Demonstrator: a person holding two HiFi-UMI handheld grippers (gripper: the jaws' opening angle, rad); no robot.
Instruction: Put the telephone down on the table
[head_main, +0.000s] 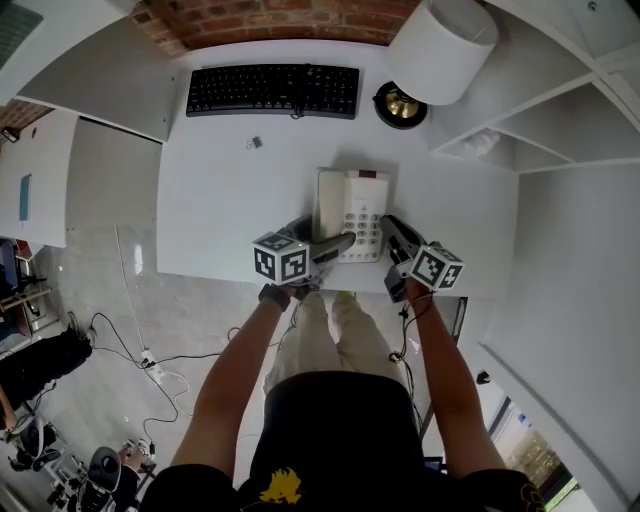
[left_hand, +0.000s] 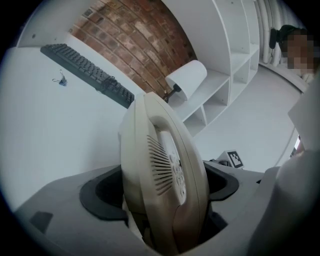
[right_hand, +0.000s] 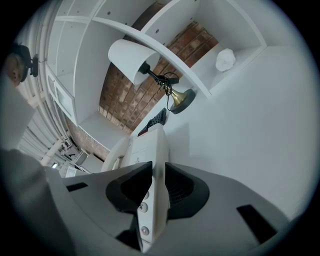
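Now | telephone (head_main: 350, 212) flat, long axis toward keyboard (head_main: 273, 91) | left fingers (left_hand: 100, 202) clamp handset (left_hand: 165, 170) end | right fingers (right_hand: 127, 190) clamp its side

Over the near edge of the worktop (head_main: 220, 200) is the telephone (head_main: 350, 215), though whether it rests on the surface or hangs just above it is hard to tell. The left tongs (head_main: 335, 243) close on its handset side from 7 o'clock, and the right tongs (head_main: 392, 232) close on its opposite edge from 4 o'clock. From the telephone, the keyboard (head_main: 273, 90) lies at 11 o'clock along the far edge, a clip (head_main: 254, 143) at 10 o'clock between the two, the lamp (head_main: 402, 105) at 1 o'clock just right of the keyboard, and shelves (head_main: 520, 130) at 2 o'clock beyond the worktop.
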